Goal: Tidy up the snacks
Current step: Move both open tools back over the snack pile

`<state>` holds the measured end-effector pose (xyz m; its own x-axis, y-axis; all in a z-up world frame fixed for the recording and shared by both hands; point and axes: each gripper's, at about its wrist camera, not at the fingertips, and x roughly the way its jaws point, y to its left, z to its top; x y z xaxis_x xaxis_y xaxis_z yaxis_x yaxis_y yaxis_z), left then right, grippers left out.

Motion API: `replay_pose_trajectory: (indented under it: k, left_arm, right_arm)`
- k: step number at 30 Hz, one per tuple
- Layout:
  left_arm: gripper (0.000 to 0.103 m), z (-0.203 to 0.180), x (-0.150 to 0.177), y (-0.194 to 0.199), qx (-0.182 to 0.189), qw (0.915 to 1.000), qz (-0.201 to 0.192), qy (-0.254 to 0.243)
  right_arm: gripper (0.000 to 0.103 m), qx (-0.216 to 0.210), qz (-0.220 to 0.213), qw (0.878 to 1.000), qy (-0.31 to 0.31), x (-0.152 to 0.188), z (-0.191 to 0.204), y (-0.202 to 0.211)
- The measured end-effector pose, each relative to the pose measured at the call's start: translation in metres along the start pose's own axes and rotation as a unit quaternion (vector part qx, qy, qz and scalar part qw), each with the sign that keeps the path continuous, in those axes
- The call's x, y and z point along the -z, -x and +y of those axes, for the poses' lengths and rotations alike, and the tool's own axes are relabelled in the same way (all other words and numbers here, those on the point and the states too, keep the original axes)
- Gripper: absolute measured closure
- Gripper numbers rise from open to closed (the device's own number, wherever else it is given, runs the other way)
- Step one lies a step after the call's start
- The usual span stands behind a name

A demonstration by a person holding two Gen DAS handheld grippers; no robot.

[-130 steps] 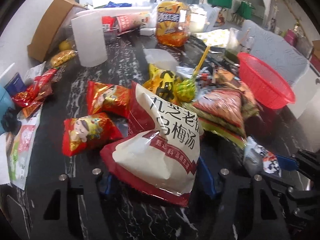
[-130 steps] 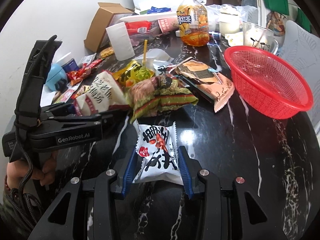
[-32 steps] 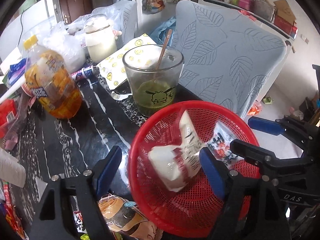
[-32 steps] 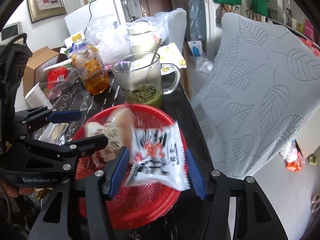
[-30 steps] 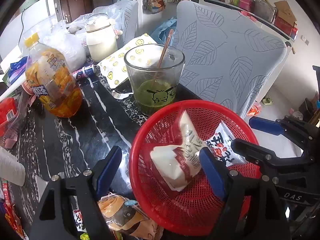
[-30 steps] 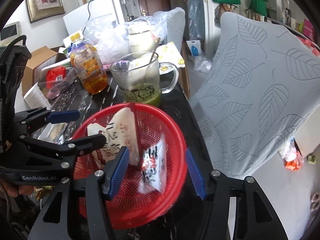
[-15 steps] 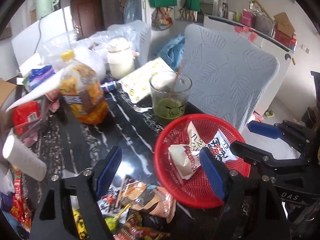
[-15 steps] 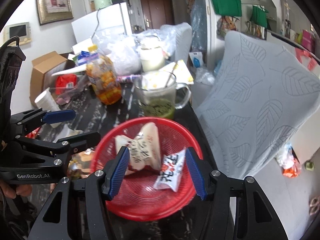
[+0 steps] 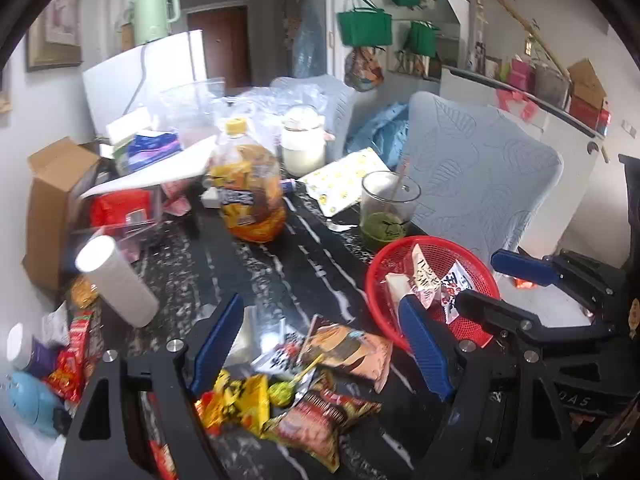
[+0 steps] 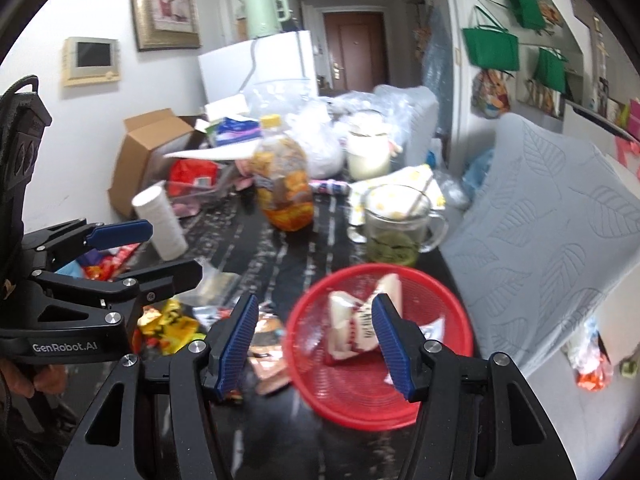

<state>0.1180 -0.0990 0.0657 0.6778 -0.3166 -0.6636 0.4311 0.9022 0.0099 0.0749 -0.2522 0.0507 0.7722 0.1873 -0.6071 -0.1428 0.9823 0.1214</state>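
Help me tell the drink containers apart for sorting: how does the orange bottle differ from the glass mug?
The orange bottle is capped with a yellow lid; the glass mug is open, with a stick in it. The bottle holds orange-brown drink, the mug green. The bottle is taller. Both stand upright on the dark marble table.

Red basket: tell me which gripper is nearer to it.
Right. The right gripper hangs above the red basket; the left gripper hangs beside it, over the loose snack packets.

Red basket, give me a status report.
Both tools open, empty, above the table. Red basket holds two packets. More snack packets loose beside it. Nothing blocking.
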Motion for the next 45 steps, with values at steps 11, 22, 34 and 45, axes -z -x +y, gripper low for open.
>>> replay_pose_trajectory:
  k: [11, 22, 34, 45]
  left_arm:
    - [0.024, 0.038, 0.034, 0.051, -0.041, 0.9983, -0.024, 0.034]
    - [0.024, 0.081, 0.07, 0.076, -0.09, 0.9937, -0.032, 0.059]
    - [0.024, 0.118, 0.103, 0.063, -0.1, 0.9898, -0.019, 0.099]
    - [0.024, 0.143, 0.123, 0.021, -0.077, 0.986, 0.032, 0.144]
  right_arm:
    - [0.044, -0.053, -0.013, 0.998, 0.042, 0.006, 0.061, 0.014]
    - [0.043, -0.105, -0.003, 0.992, 0.076, 0.014, 0.12, 0.004]
    - [0.043, -0.133, 0.035, 0.986, 0.095, 0.024, 0.155, -0.033]
    - [0.043, -0.149, 0.087, 0.98, 0.098, 0.036, 0.158, -0.08]
